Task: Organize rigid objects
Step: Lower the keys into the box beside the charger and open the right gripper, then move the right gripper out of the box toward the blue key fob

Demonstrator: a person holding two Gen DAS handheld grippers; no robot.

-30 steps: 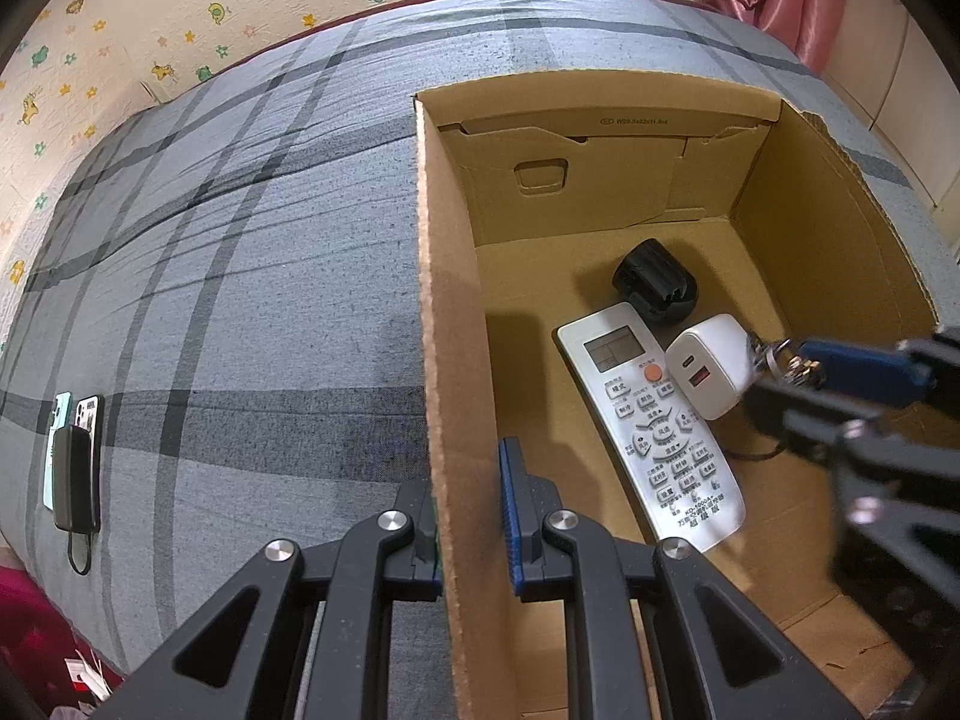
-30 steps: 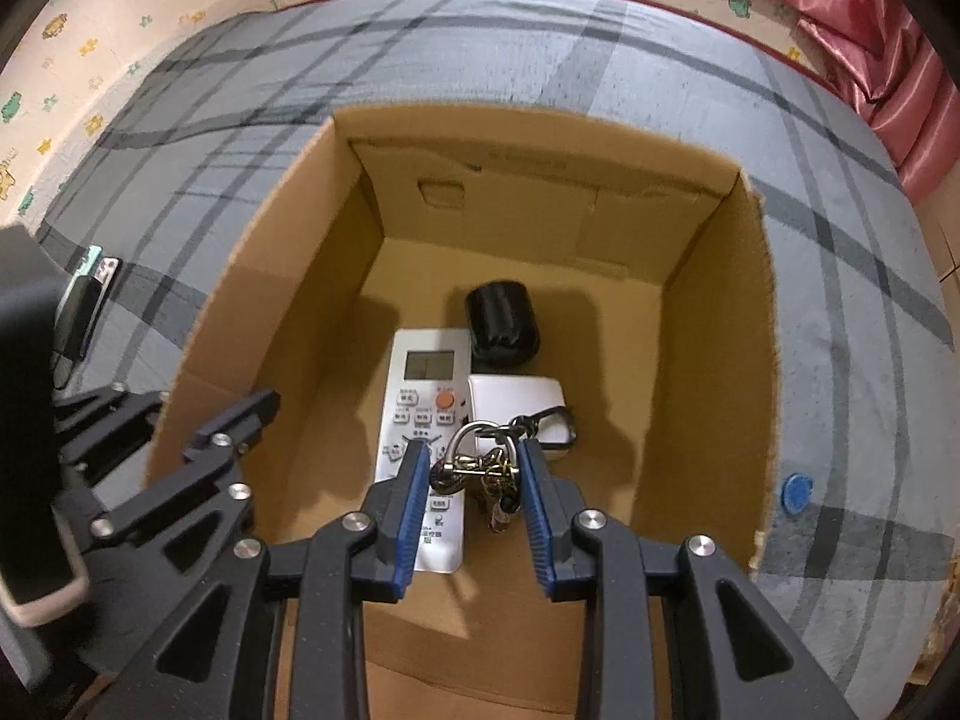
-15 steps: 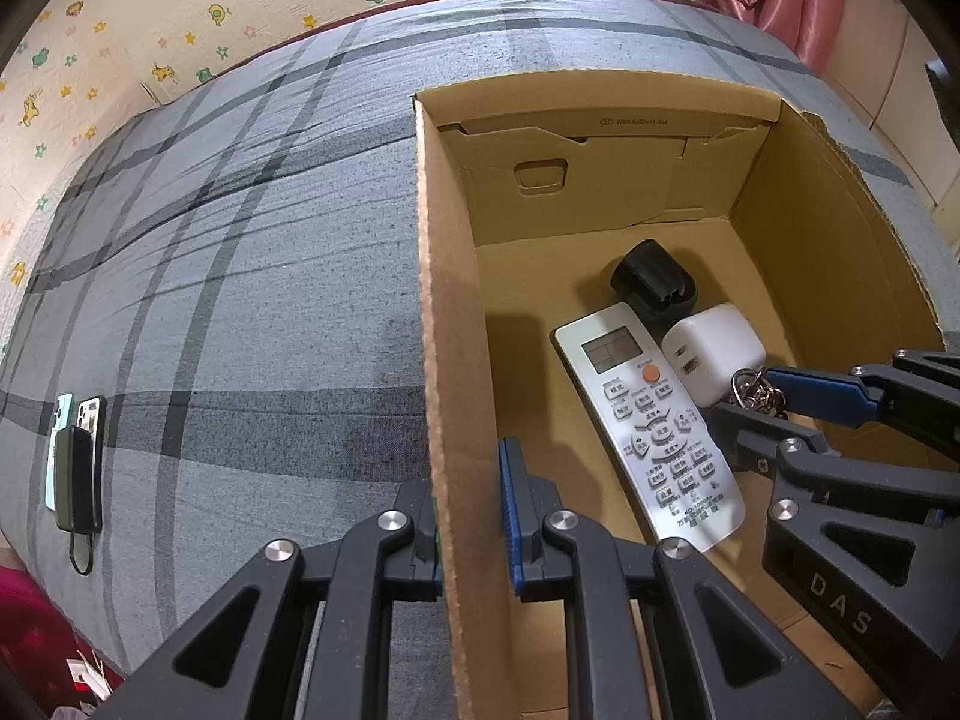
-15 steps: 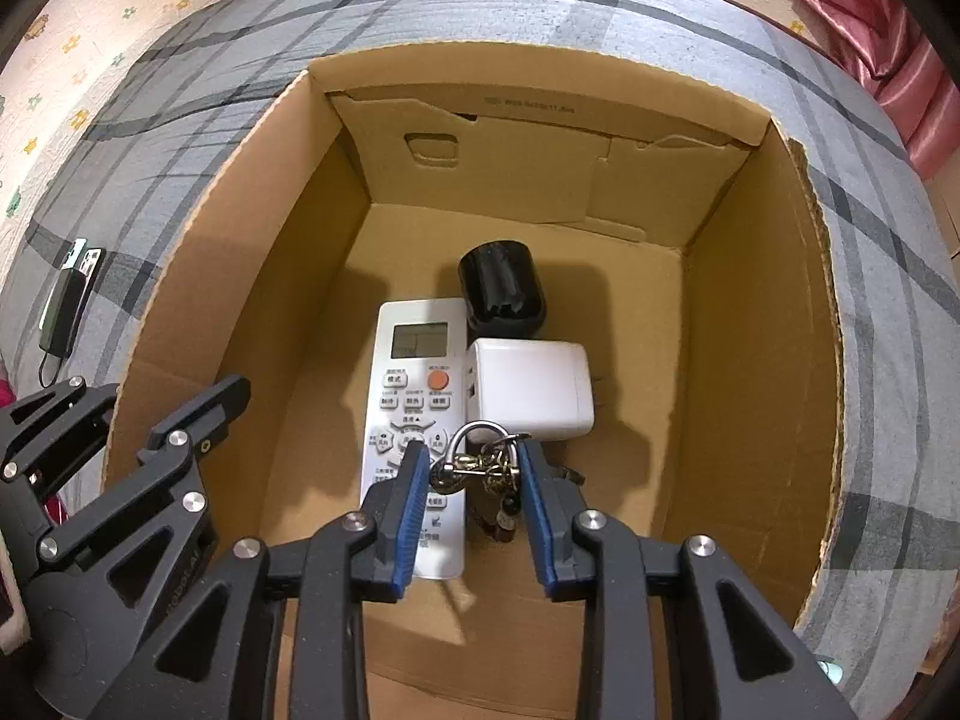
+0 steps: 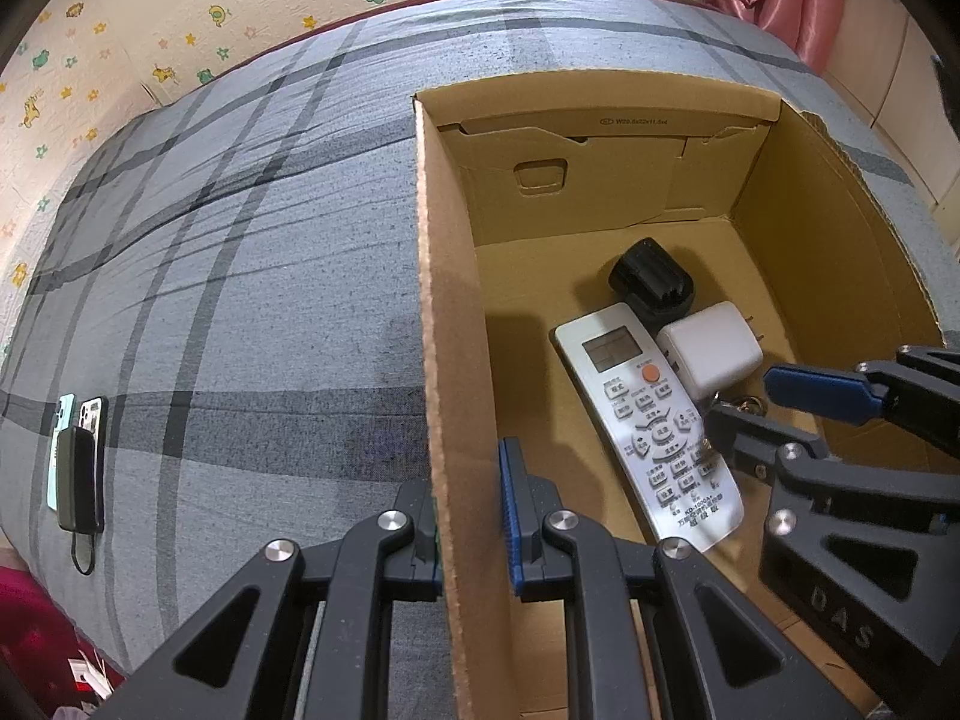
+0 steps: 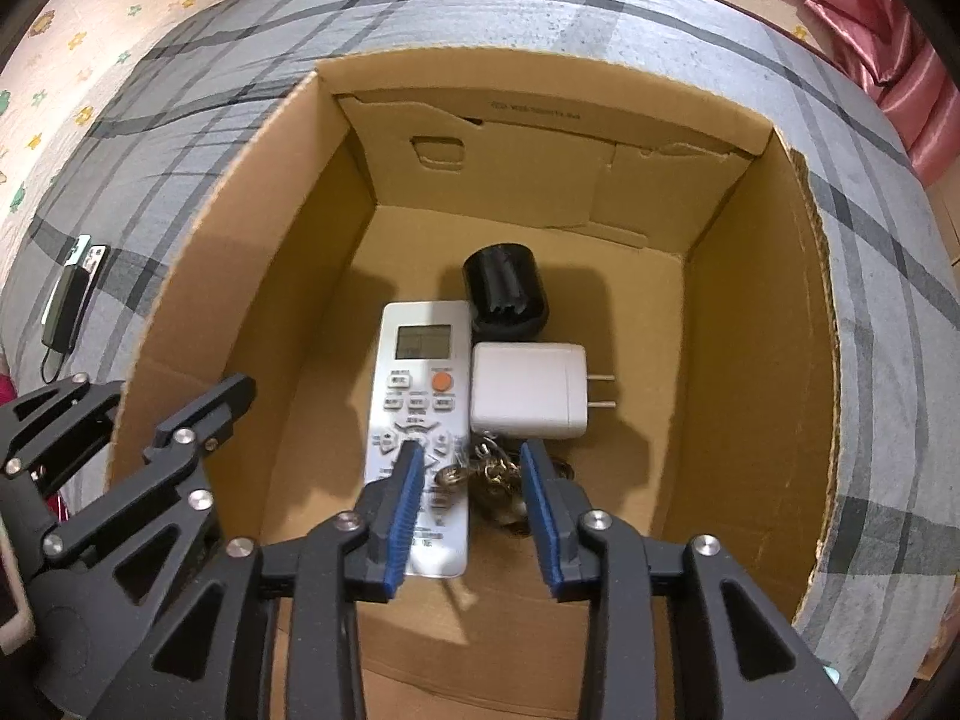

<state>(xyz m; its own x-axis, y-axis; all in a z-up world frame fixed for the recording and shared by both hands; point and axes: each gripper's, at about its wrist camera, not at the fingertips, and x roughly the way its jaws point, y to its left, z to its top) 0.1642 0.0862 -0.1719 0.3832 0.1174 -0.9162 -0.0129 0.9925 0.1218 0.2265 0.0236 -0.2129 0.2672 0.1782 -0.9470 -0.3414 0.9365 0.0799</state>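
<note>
Open cardboard box (image 6: 762, 360) on a grey plaid bedspread (image 5: 240, 300), four rigid things on its floor. White remote (image 6: 420, 420) lying flat, long axis running from near wall toward far wall, display end pointing away, button end nearest. Black cap-like thing (image 6: 505, 294) on its side just past the remote's far right corner, open end facing the near side. White charger (image 6: 528, 390) just right of the remote, touching or nearly touching it, prongs pointing right toward the right wall. Keys (image 6: 486, 480) in a loose heap on the floor just near of the charger, against the remote's right edge.

Right gripper (image 6: 474, 480) down inside the box, jaws just opened to a narrow gap, blue pads standing off either side of the keys, not pressing them. Left gripper (image 5: 471, 510) clamped on the box's left wall, one finger outside, one inside.

Bare floor left of the remote and along the right wall; far strip below the back flap also bare. Two phones (image 5: 78, 456) near the bedspread's left edge, well apart from the box.
</note>
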